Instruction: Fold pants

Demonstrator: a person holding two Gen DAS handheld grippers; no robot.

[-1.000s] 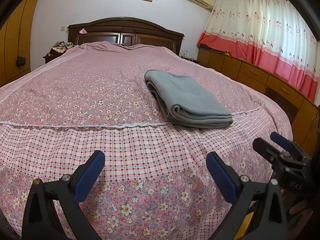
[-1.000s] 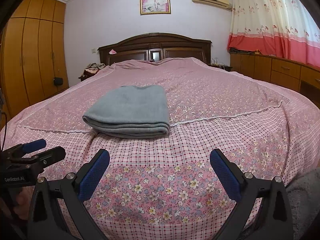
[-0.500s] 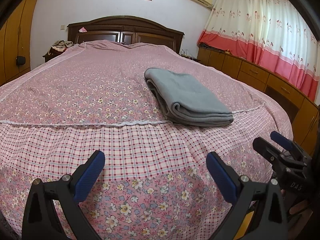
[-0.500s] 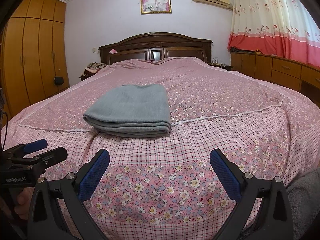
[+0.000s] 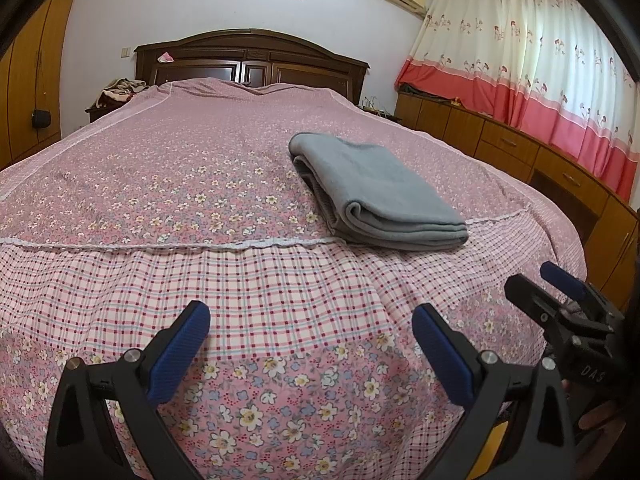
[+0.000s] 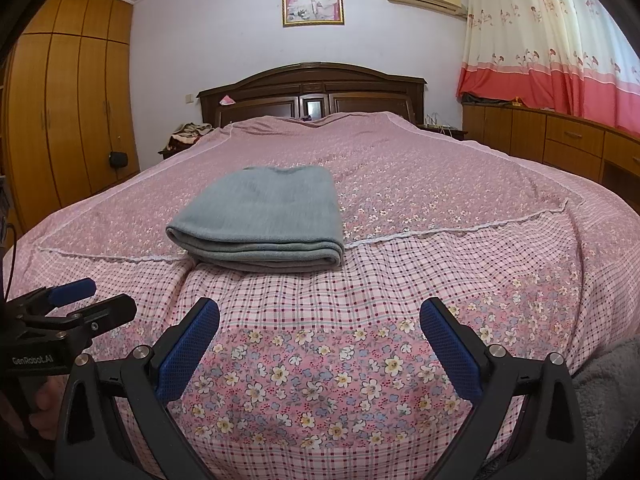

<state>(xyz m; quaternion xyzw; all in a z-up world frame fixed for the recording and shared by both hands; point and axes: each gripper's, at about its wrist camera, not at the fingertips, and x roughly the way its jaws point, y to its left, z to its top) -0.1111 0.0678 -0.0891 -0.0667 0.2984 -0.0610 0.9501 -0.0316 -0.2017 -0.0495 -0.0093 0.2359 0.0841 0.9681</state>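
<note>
Right wrist view shows the grey pants (image 6: 264, 220) already folded into a thick flat bundle, lying on the pink flowered bedspread (image 6: 400, 184) near the foot of the bed, with the front edge on the white lace seam. I think the cloth is soft, fleece-like and light, so it will bend and sag when lifted and not slip much. The rounded fold at the near edge shows several layers, and I would pinch there, or at a side edge, to take all layers together. The fold looks finished, so little work seems left.

Both tongs hang well in front of the bundle and touch nothing. The right gripper (image 6: 320, 346) has its blue pads wide apart and empty; the left gripper (image 5: 310, 350) is the same.

On the left tool's body, in the right view, I read "GenRobot.AI". On the right tool, in the left view, I read only "DAS".
</note>
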